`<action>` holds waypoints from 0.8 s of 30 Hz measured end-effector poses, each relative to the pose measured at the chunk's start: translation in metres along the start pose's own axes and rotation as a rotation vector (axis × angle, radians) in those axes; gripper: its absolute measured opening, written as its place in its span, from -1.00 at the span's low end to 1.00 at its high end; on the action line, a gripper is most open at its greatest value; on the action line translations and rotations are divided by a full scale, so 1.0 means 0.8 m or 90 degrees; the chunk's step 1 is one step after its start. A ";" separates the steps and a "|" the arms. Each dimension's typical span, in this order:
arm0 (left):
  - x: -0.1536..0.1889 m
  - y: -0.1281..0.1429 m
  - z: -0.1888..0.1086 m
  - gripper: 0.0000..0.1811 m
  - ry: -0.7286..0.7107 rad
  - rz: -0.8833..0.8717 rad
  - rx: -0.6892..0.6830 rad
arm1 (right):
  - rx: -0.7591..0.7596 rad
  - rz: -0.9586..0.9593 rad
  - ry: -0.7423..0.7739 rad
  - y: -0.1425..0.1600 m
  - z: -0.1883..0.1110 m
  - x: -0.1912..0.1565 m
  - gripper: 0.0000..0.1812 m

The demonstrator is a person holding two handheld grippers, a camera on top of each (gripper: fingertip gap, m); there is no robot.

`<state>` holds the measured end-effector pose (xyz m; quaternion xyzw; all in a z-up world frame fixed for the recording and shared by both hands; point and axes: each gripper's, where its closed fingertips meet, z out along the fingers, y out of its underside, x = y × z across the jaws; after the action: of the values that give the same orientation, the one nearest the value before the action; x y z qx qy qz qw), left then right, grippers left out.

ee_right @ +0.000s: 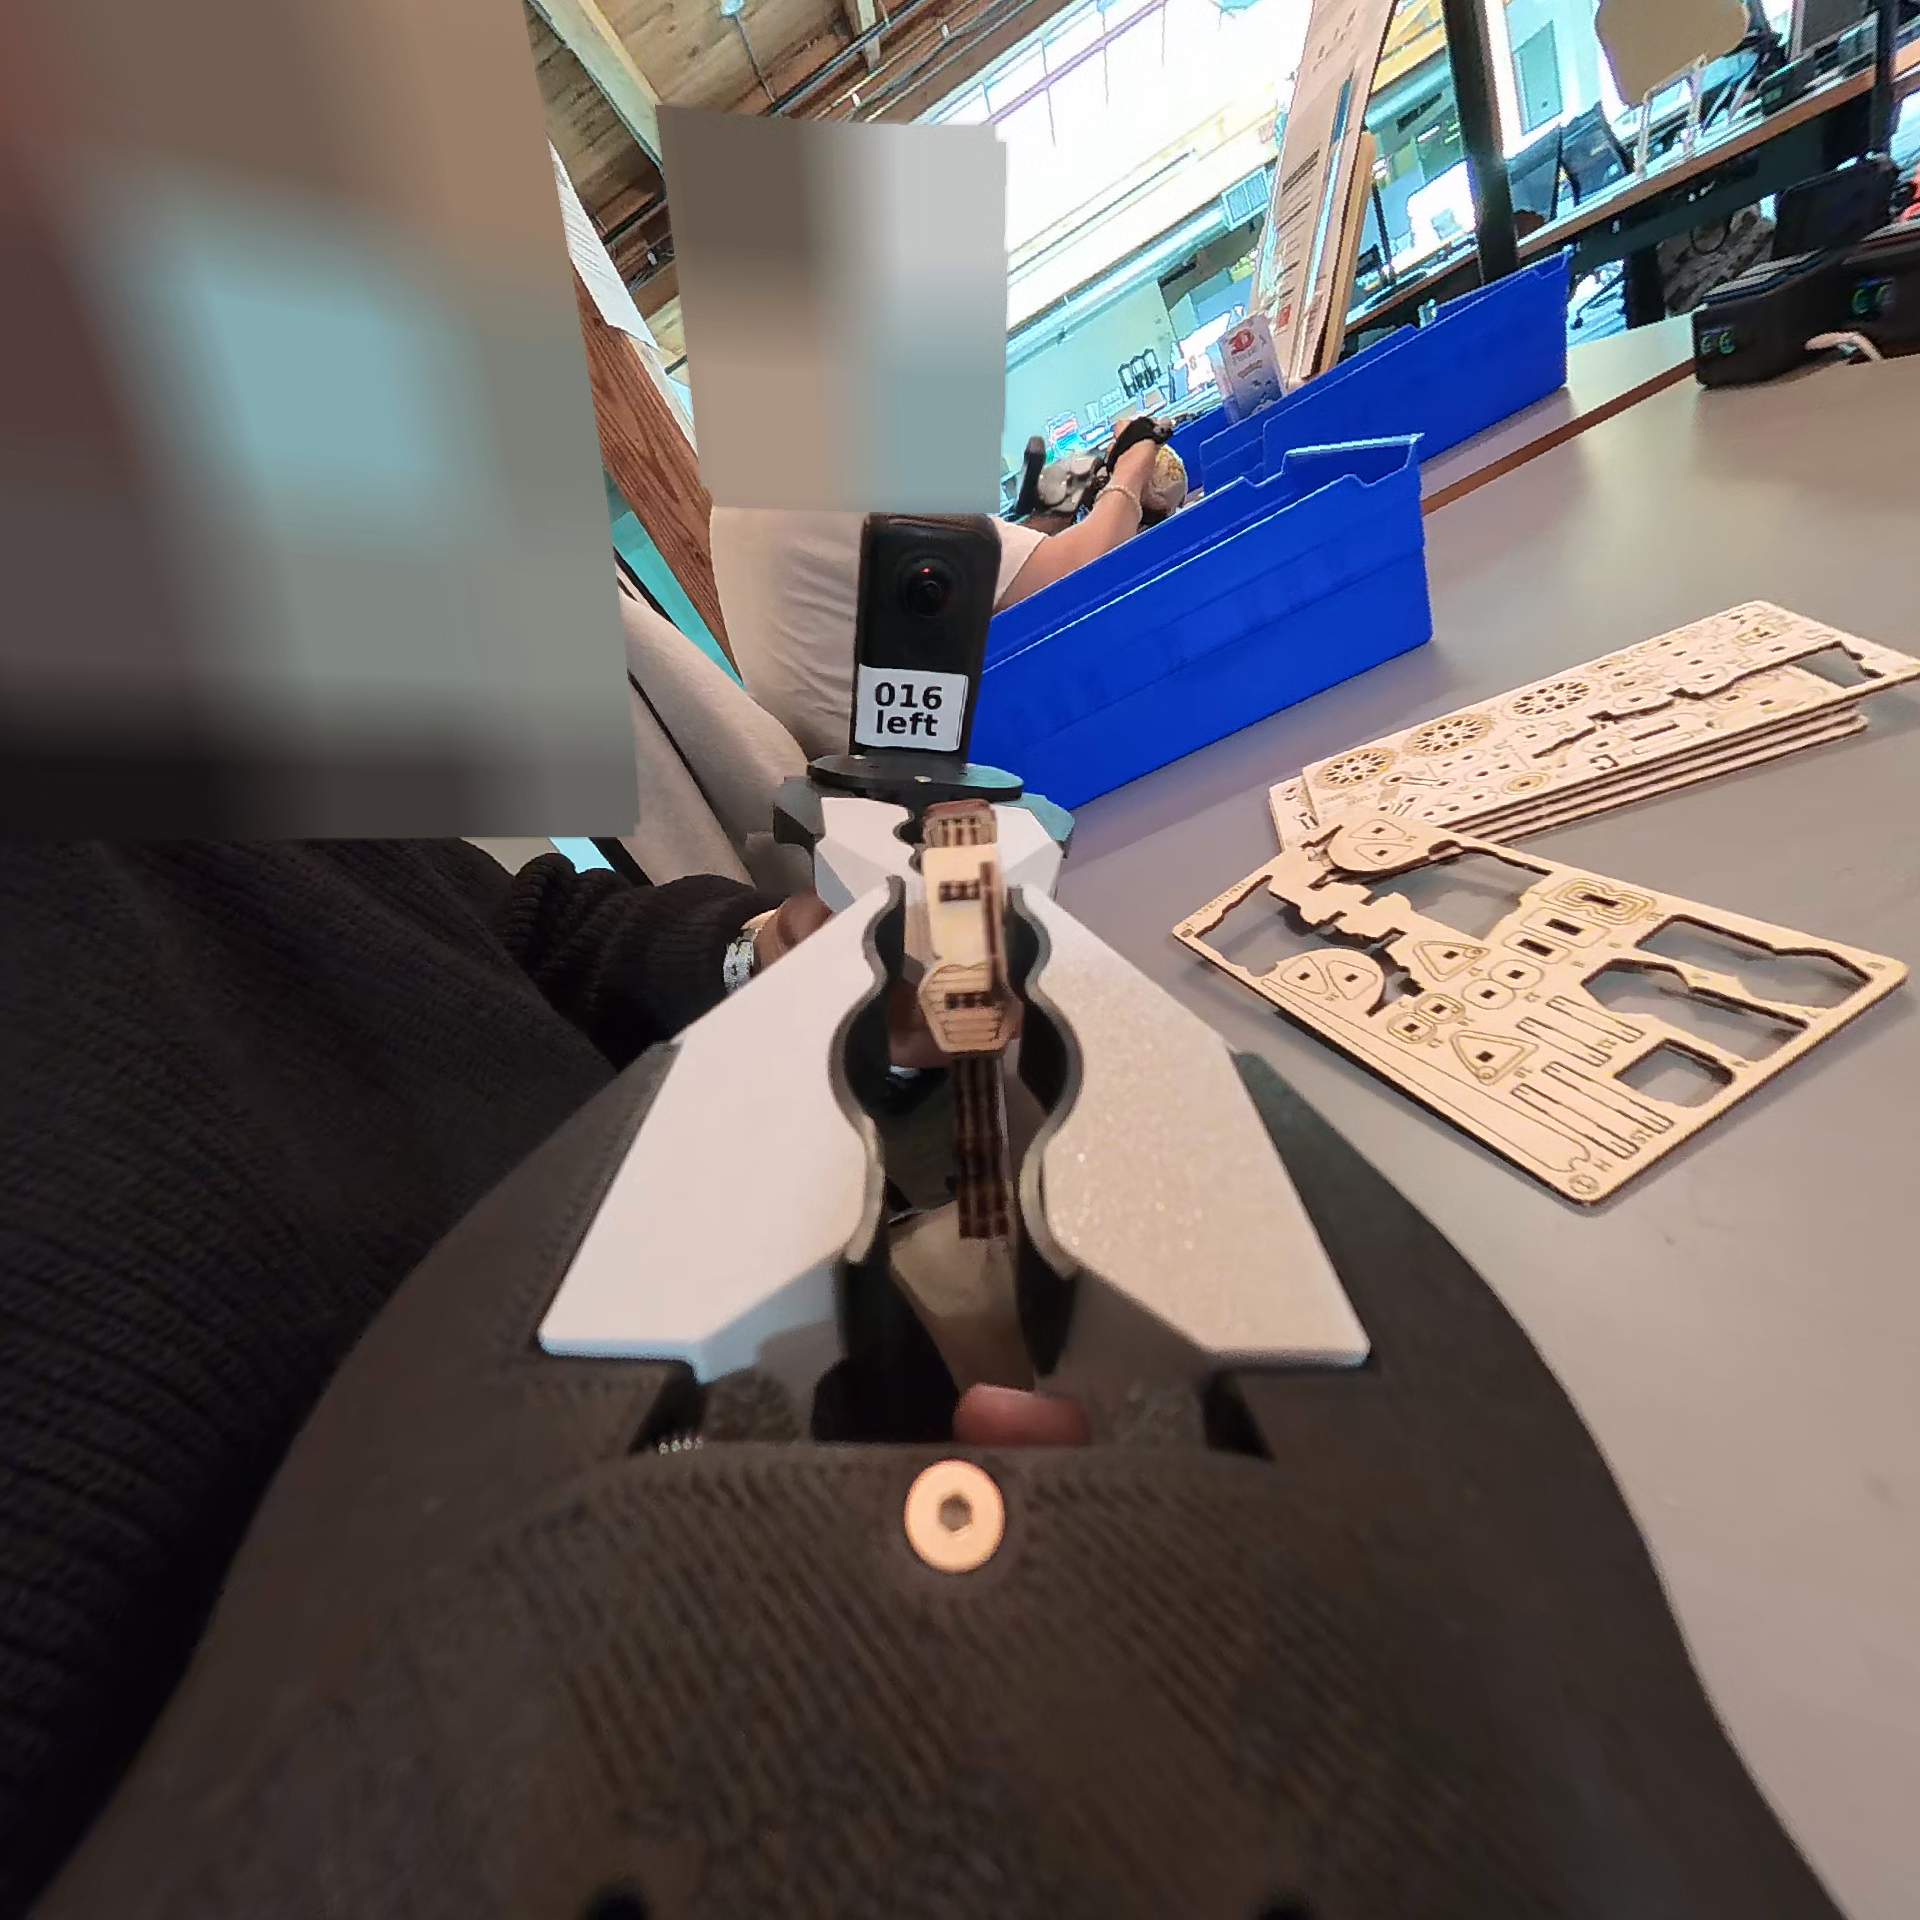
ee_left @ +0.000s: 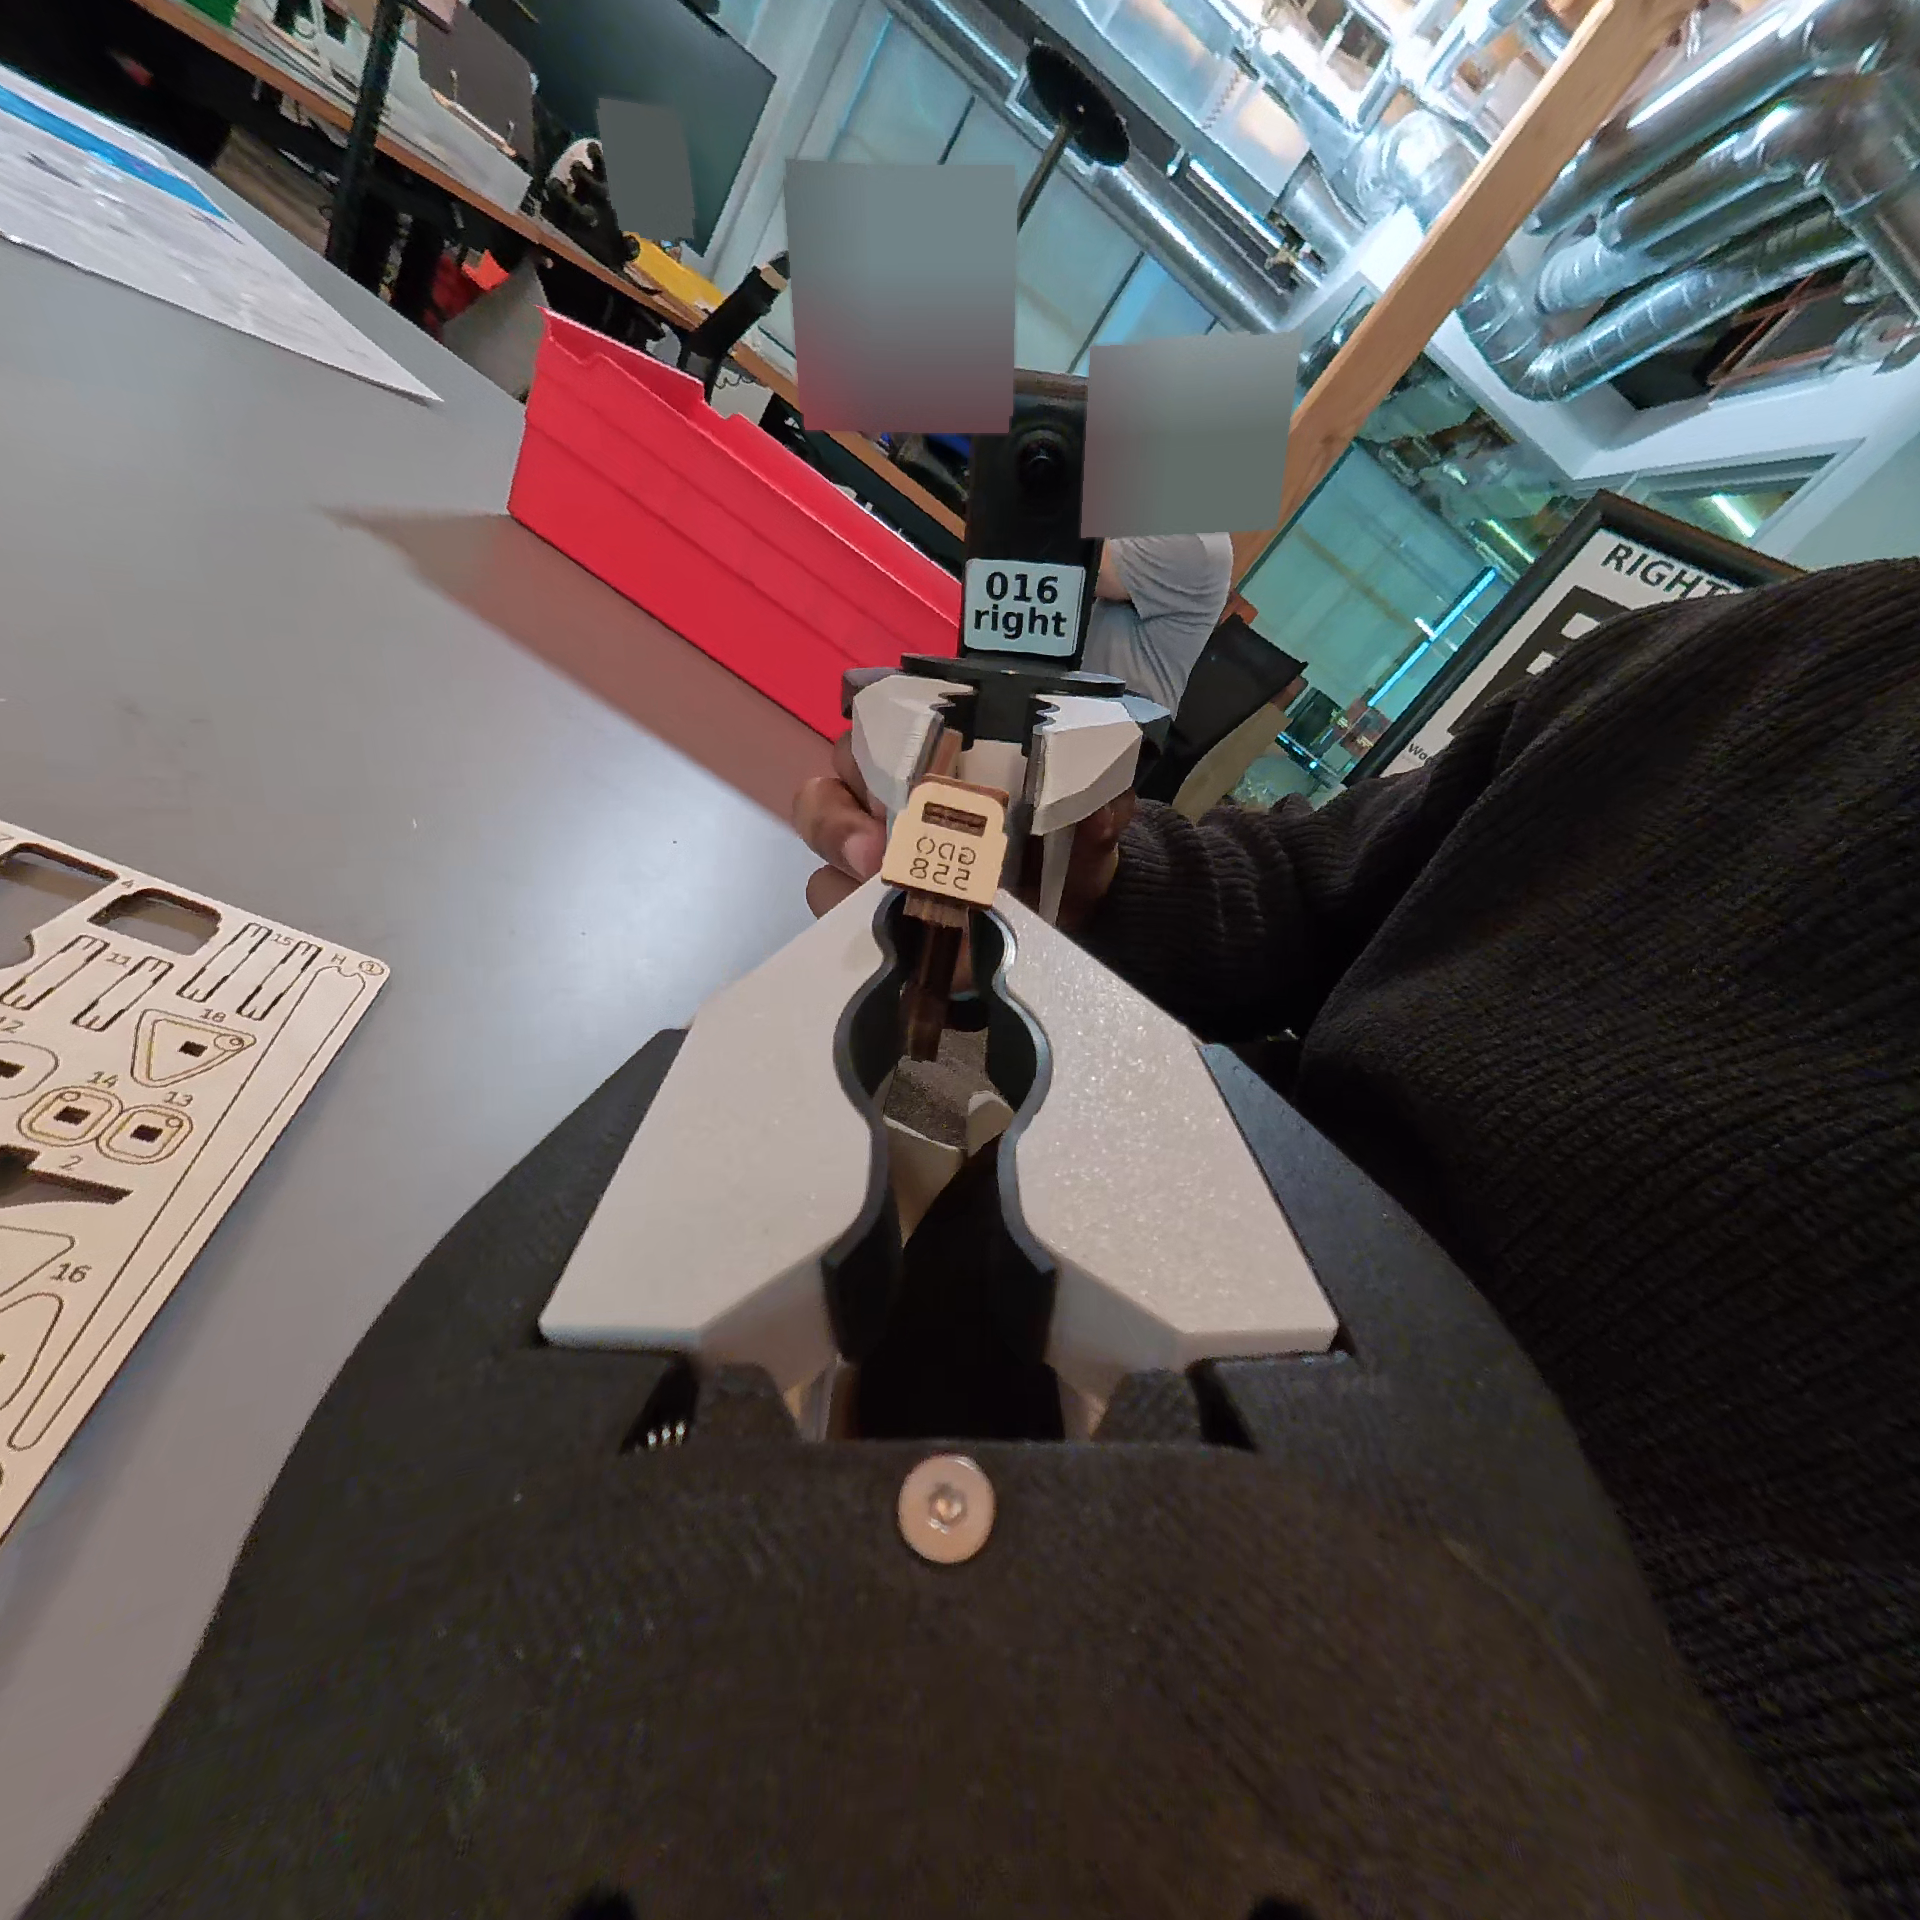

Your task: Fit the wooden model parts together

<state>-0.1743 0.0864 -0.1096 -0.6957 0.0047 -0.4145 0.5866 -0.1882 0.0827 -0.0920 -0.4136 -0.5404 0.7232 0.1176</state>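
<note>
My two grippers face each other tip to tip above the grey table (ee_left: 364,727). In the left wrist view, my left gripper (ee_left: 940,914) is shut on the dark layered edge of a small wooden model assembly (ee_left: 925,997). The right gripper (ee_left: 977,831) opposite holds a pale engraved wooden part (ee_left: 943,850) joined to its top. In the right wrist view, my right gripper (ee_right: 958,899) is shut on the same assembly (ee_right: 966,1013), whose layered strip (ee_right: 977,1153) runs back between the fingers. The left gripper (ee_right: 951,847) grips its far end.
A laser-cut wooden parts sheet (ee_left: 156,1091) lies on the table at left; it also shows at right (ee_right: 1538,997) beside a stack of sheets (ee_right: 1610,727). A red bin (ee_left: 727,520), blue bins (ee_right: 1226,623) and a printed paper (ee_left: 156,229) stand farther off. Black sleeves (ee_left: 1558,935) flank the grippers. The grippers are tip to tip, or close to it.
</note>
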 end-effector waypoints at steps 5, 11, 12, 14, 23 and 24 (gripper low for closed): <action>-0.008 -0.001 -0.002 -0.93 -0.007 -0.032 0.008 | -0.002 -0.003 0.040 -0.003 -0.005 0.013 -0.98; -0.025 -0.002 -0.006 -0.92 -0.038 -0.066 0.013 | -0.036 -0.016 0.158 -0.004 -0.029 0.060 -0.98; -0.029 -0.001 -0.007 -0.92 -0.048 -0.073 0.012 | -0.079 -0.038 0.201 0.005 -0.037 0.075 -0.99; -0.037 -0.001 -0.011 -0.93 -0.064 -0.087 0.015 | -0.220 -0.116 0.305 0.038 -0.058 0.111 -0.98; -0.049 -0.009 -0.021 -0.93 -0.065 -0.131 0.043 | -0.484 -0.467 0.432 0.090 -0.081 0.139 -0.85; -0.049 -0.010 -0.022 -0.93 -0.066 -0.128 0.042 | -0.480 -0.453 0.419 0.091 -0.079 0.134 -0.78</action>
<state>-0.2138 0.0942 -0.1263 -0.6936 -0.1095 -0.4345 0.5641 -0.1900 0.1637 -0.2115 -0.4225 -0.7993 0.2328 0.3585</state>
